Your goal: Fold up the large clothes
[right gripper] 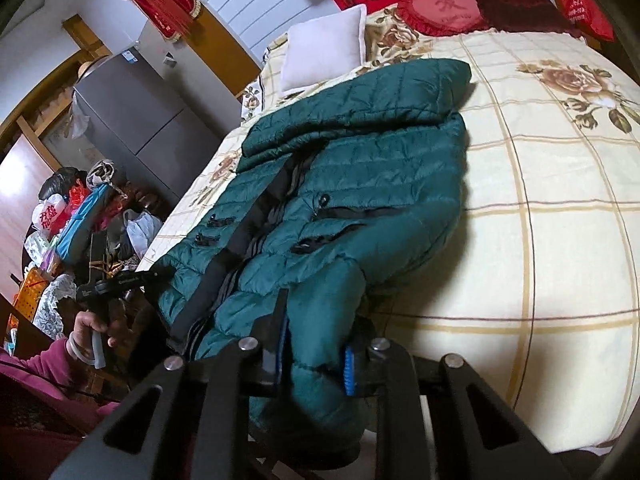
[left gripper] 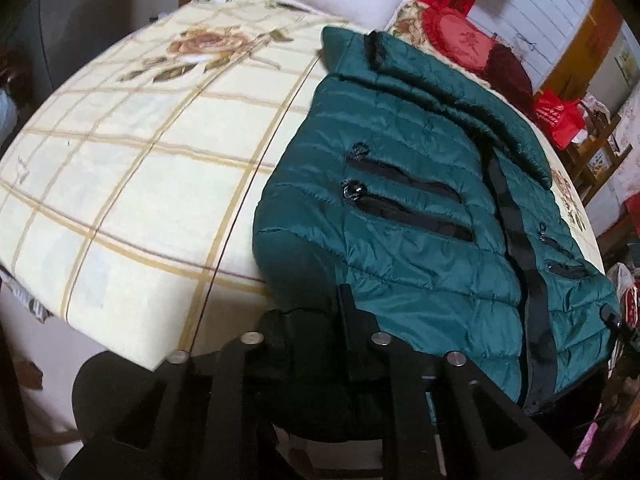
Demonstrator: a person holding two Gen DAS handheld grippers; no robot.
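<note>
Clamped by both grippers, left [left gripper: 320, 308] and right [right gripper: 316, 344], the jacket's [right gripper: 352, 168] hem is held at lower centre of each frame.

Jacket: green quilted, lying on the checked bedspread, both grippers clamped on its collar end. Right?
Not quite. Both views show the left gripper and right gripper clamped on the green jacket's bottom hem; its collar lies at the far end. It does lie on the checked bedspread.

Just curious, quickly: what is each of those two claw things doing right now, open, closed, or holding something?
Left gripper: closed on the green jacket's hem.
Right gripper: closed on the jacket's hem too.
</note>
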